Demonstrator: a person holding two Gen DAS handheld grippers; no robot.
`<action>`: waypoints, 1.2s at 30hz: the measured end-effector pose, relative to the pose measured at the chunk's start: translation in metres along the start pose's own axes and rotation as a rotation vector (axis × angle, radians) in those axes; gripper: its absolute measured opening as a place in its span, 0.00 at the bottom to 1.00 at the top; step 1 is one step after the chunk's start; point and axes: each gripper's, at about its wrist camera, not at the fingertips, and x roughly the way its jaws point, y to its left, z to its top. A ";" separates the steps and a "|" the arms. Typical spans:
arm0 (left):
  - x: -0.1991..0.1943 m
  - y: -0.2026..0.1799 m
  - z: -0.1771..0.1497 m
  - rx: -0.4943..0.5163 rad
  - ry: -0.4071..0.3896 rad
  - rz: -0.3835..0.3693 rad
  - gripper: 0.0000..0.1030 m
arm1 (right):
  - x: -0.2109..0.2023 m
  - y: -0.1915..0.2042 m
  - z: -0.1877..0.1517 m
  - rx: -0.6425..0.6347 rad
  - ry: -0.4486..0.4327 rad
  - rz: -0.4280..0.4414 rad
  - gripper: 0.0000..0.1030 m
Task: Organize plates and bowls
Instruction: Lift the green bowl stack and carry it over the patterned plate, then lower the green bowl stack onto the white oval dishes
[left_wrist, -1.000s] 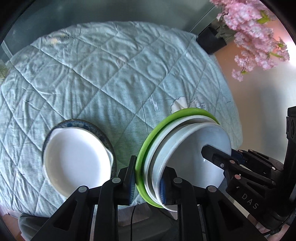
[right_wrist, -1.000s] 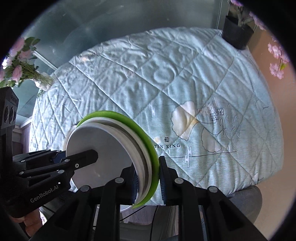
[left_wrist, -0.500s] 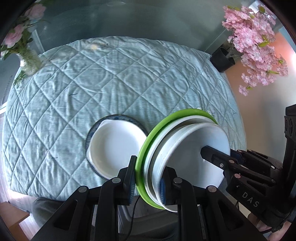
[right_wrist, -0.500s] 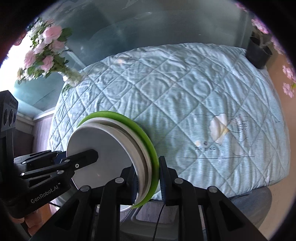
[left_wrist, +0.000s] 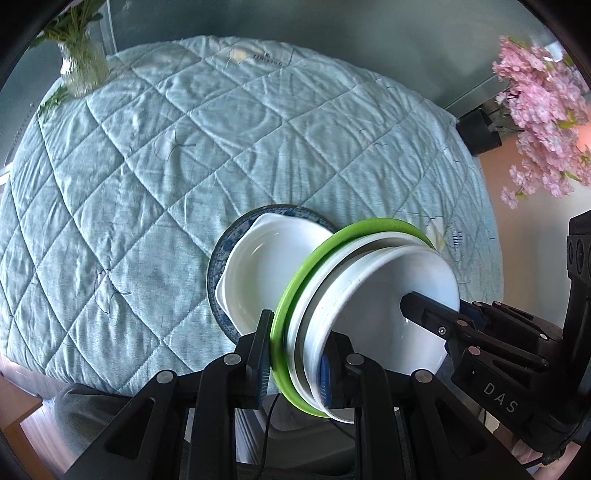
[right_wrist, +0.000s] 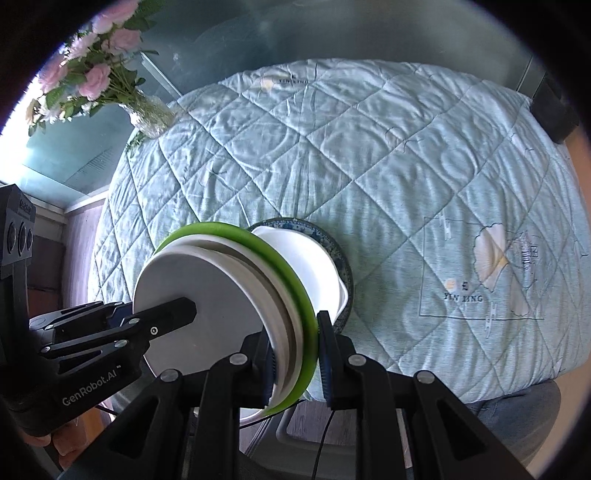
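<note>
Both grippers hold one stack of dishes on edge: a green plate (left_wrist: 314, 266) with white plates and a white bowl (left_wrist: 391, 299) nested in it. My left gripper (left_wrist: 295, 365) is shut on the stack's rim. My right gripper (right_wrist: 297, 363) is shut on the opposite rim, where the green plate (right_wrist: 295, 280) and a white dish (right_wrist: 214, 325) show. Behind the stack a white eared bowl (left_wrist: 266, 273) sits on a blue patterned plate (left_wrist: 218, 258) on the table; both show in the right wrist view, the bowl (right_wrist: 314, 258) and the plate (right_wrist: 343, 269).
A round table under a light blue quilted cloth (left_wrist: 166, 166). A glass vase of flowers (left_wrist: 81, 62) stands at the far left edge, seen also in the right wrist view (right_wrist: 147, 110). A black pot with pink blossoms (left_wrist: 480, 129) stands at the far right.
Both grippers moved left and back with the stack. The white bowl on the blue plate now lies right behind the stack; the vase came into view.
</note>
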 end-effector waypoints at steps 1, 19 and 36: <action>0.008 0.005 0.001 -0.003 0.011 -0.004 0.17 | 0.008 0.000 0.001 0.004 0.016 0.000 0.18; 0.080 0.044 0.021 -0.067 0.095 -0.039 0.17 | 0.075 -0.003 0.015 0.034 0.107 -0.023 0.19; 0.100 0.042 0.037 -0.104 0.110 -0.039 0.17 | 0.090 -0.016 0.023 0.065 0.118 -0.006 0.20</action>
